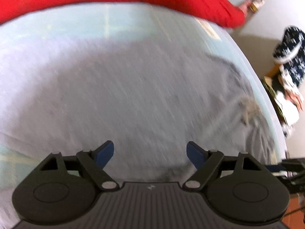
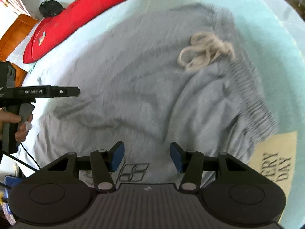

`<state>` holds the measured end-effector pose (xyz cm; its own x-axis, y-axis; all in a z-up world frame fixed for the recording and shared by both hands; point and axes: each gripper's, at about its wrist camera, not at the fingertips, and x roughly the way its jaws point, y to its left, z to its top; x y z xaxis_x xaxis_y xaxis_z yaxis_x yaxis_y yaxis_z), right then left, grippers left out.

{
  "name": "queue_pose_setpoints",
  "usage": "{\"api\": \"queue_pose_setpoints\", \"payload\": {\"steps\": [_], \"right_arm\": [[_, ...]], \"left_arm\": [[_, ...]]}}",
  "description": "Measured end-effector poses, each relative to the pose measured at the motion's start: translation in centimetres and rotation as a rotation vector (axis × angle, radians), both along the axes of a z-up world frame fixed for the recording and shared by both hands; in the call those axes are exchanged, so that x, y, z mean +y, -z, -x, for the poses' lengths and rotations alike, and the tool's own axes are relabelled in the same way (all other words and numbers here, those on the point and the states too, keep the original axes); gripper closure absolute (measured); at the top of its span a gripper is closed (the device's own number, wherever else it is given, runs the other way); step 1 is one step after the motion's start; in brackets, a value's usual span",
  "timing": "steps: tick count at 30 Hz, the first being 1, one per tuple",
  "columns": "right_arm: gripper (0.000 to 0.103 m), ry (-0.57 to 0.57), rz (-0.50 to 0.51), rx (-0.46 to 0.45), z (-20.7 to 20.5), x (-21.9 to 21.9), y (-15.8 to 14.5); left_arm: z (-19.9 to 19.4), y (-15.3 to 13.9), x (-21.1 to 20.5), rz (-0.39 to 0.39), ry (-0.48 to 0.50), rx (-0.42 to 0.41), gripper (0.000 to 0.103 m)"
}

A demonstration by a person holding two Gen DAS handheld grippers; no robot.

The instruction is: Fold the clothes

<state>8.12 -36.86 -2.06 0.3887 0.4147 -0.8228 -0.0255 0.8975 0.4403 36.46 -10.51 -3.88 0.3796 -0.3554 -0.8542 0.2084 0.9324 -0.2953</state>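
Grey sweatpants (image 2: 133, 87) lie spread over a pale blue bed (image 2: 276, 57), wrinkled in broad folds, with the ribbed waistband (image 2: 253, 99) toward the right side in the right wrist view and a tangle of cream drawstring (image 2: 205, 51) resting on the fabric just beside it. A small outlined logo (image 2: 133, 172) shows on the cloth close to the right hand-held gripper (image 2: 147, 157), whose blue pads (image 2: 117, 157) stand apart above the garment with nothing between them. The left hand-held gripper (image 1: 150, 155) also hangs over the grey cloth with its jaws wide and empty; in the right wrist view its black body (image 2: 45, 92) reaches in from the left edge, held by a hand (image 2: 17, 122) on its handle. A red pillow (image 2: 91, 13) lies along the far edge of the bed, well apart from the sweatpants. A cream printed patch (image 2: 274, 158) on the bedcover sits just beside the waistband's near end. The left wrist view is blurred.
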Motion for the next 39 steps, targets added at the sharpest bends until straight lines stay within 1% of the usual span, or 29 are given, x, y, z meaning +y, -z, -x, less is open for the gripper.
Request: {"api": "queue_pose_setpoints", "payload": {"steps": [2, 4, 5, 8, 13, 16, 18, 20, 22, 25, 27, 30, 32, 34, 36, 38, 39], "right_arm": [[0.045, -0.017, 0.010, -0.040, -0.6, -0.6, -0.8], [0.045, -0.058, 0.031, -0.080, -1.9, -0.8, -1.3], [0.045, -0.088, 0.042, -0.100, -2.7, -0.7, -1.6], [0.047, -0.199, 0.076, -0.154, -5.6, -0.1, -2.5], [0.048, -0.425, 0.123, -0.240, -12.9, 2.9, -4.5], [0.047, -0.541, 0.122, -0.264, -18.1, 5.3, -5.4], [0.047, -0.617, 0.123, -0.273, -21.5, 7.1, -5.9], [0.047, -0.683, 0.119, -0.271, -24.9, 8.8, -5.9], [0.047, -0.726, 0.107, -0.253, -28.3, 10.3, -5.6], [0.047, -0.777, 0.089, -0.211, -33.1, 12.0, -4.7], [0.047, -0.789, 0.075, -0.175, -35.9, 12.8, -3.5], [0.047, -0.793, 0.025, -0.084, -39.7, 13.4, -1.0], [0.047, -0.787, -0.036, 0.007, -41.5, 13.0, 1.2], [0.046, -0.784, -0.099, 0.080, -42.6, 12.5, 3.1], [0.040, -0.772, -0.201, 0.134, -43.2, 11.7, 4.0], [0.039, -0.756, -0.296, 0.180, -44.1, 11.6, 4.8], [0.040, -0.760, -0.318, 0.191, -44.4, 11.9, 5.2]], "left_arm": [[-0.7, -0.6, 0.8, -0.015, -0.027, -0.036, 0.034], [-1.3, -1.1, 1.6, -0.035, -0.051, -0.077, 0.040], [-1.3, -1.3, 2.1, -0.037, -0.067, -0.087, 0.040], [-1.0, -1.3, 3.5, -0.011, -0.126, -0.098, 0.040], [-0.4, -0.3, 5.8, 0.090, -0.223, -0.089, 0.041], [-0.6, 0.3, 6.5, 0.149, -0.229, -0.100, 0.040], [-1.0, 1.1, 6.7, 0.157, -0.219, -0.104, 0.040], [-1.4, 2.5, 7.1, 0.166, -0.235, -0.065, 0.040], [-1.5, 3.9, 7.9, 0.189, -0.263, -0.026, 0.040], [-1.2, 4.4, 8.9, 0.245, -0.261, -0.016, 0.039], [-1.1, 4.8, 9.4, 0.277, -0.263, -0.001, 0.039], [-1.2, 5.3, 10.0, 0.324, -0.286, 0.021, 0.036], [-1.3, 5.4, 10.1, 0.342, -0.287, 0.029, 0.032], [-1.4, 5.6, 10.1, 0.355, -0.288, 0.035, 0.030], [-1.6, 5.8, 10.0, 0.359, -0.287, 0.040, 0.028], [-2.0, 6.1, 10.1, 0.370, -0.288, 0.047, 0.026], [-2.3, 6.2, 10.3, 0.377, -0.289, 0.051, 0.025]]}}
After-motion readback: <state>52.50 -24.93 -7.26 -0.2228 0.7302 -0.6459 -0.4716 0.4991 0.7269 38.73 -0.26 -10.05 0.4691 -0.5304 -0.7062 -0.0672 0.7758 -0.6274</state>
